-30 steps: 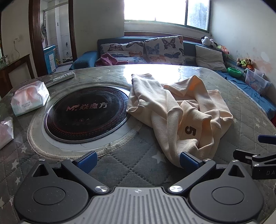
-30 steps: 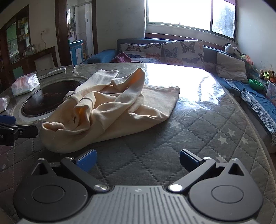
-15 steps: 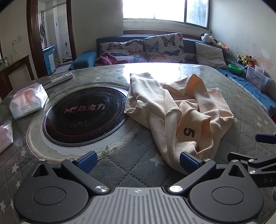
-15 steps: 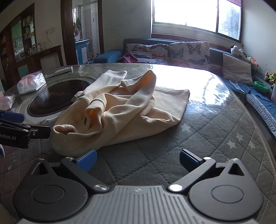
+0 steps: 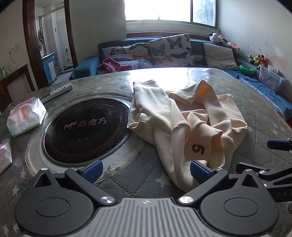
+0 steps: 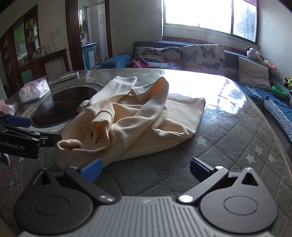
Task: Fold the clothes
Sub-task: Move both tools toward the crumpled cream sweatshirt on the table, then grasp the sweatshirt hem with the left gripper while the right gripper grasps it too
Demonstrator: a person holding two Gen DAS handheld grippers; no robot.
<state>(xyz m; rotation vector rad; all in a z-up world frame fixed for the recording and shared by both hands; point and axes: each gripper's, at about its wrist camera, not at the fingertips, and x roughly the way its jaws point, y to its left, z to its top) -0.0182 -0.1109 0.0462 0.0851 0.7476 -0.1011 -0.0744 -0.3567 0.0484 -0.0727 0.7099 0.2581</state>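
On the crumpled cream fleece garment [image 5: 186, 127] in front of my claws I read a black "5", printed on a fold near its front edge. The round black glass cooktop [image 5: 85, 127] set into the table carries a reddish logo, "MF" followed by Chinese characters. My left gripper's black body [image 6: 18, 144] shows white lettering ending "enRobot.AI", and my right one's [image 5: 282, 193] shows "DAS", both cut off by the frame.

Both cameras sat low over the table [image 5: 255, 94], looking toward the window [image 6: 209, 16]. The left one was near the cream shirt's [image 5: 182, 127] left side, the right one near its right; both saw it.
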